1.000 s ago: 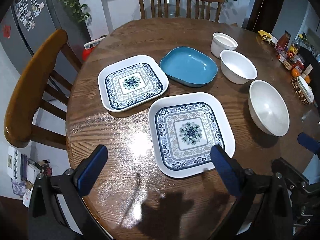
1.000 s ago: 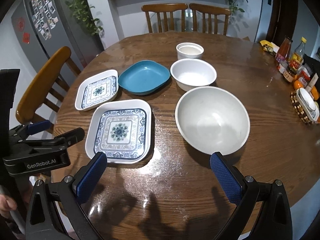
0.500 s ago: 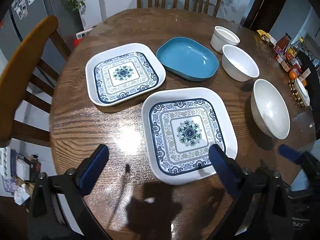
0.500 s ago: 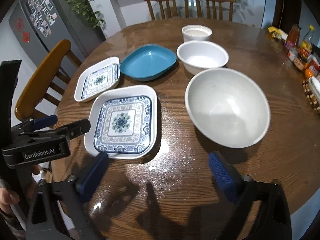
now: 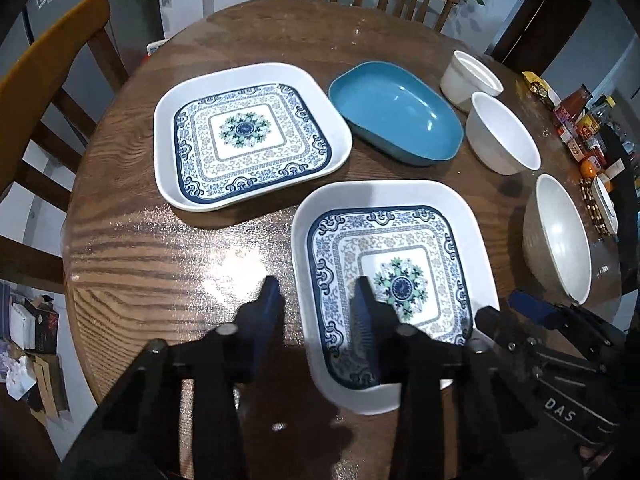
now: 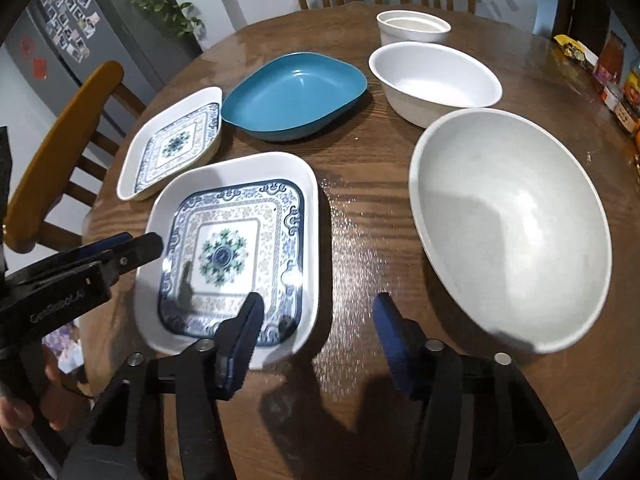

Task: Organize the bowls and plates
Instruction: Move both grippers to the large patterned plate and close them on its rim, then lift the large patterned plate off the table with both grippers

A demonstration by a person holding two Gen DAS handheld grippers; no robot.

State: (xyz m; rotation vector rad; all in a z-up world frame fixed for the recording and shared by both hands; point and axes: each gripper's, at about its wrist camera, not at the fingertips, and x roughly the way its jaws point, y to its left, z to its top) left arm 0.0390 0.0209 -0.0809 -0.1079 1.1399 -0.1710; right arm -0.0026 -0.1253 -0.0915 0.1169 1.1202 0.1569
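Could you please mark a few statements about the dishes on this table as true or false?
1. Two patterned square plates lie on the table: the near plate and the far plate. True.
2. The blue dish is stacked on a patterned plate. False: it sits on the table by itself.
3. Three white bowls, large bowl nearest, stand unstacked. True.
4. The right gripper grips the large bowl. False: its closing jaws hold nothing.

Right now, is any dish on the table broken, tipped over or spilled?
Nothing stands out. The two patterned square plates, blue dish and three white bowls sit upright, intact and empty on the wooden table.
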